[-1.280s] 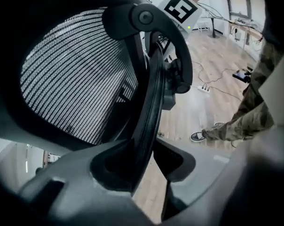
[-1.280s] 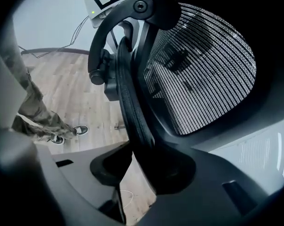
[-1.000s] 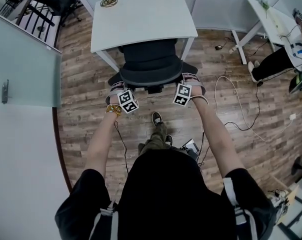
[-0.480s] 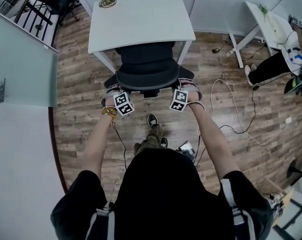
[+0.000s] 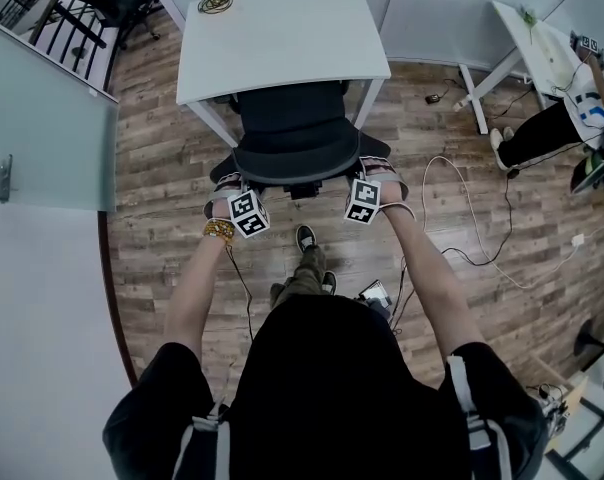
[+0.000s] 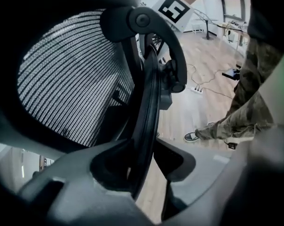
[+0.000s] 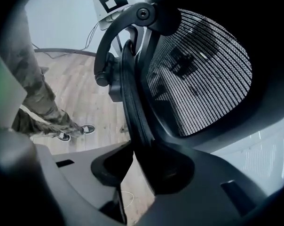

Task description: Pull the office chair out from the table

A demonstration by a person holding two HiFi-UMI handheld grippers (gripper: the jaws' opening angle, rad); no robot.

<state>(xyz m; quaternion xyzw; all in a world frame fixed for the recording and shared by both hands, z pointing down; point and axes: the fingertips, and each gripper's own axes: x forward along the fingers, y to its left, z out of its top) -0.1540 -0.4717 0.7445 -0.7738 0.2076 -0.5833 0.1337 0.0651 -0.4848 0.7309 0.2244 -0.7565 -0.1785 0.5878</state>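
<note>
Head view: the chair (image 5: 294,133) stands at the near edge of the white table (image 5: 282,33). The front of its seat is tucked under the tabletop and its curved back faces me. I have the left claw (image 5: 234,182) on the left end of that back and the right claw (image 5: 368,170) on the right end, both angled downward, with my arms stretched out to them. One of my shoes (image 5: 307,236) is on the wooden floor (image 5: 162,168) just behind the chair. A light cable (image 5: 462,248) loops across the floor to the right. A small dark round thing (image 5: 217,3) lies at the table's far left corner; I cannot tell what it is.

In the left gripper view, the left claw (image 6: 143,139) is clamped on the thin black rim of the chair back, one tip on each side of it. The mesh (image 6: 76,74) spreads to the left and my camouflage trouser leg (image 6: 255,93) is on the right.

In the right gripper view, the right claw (image 7: 141,142) has the opposite rim between its tips. Its jaws have just been closing, and they now press on the rim from both sides. The mesh (image 7: 203,69) is on the right here.
</note>
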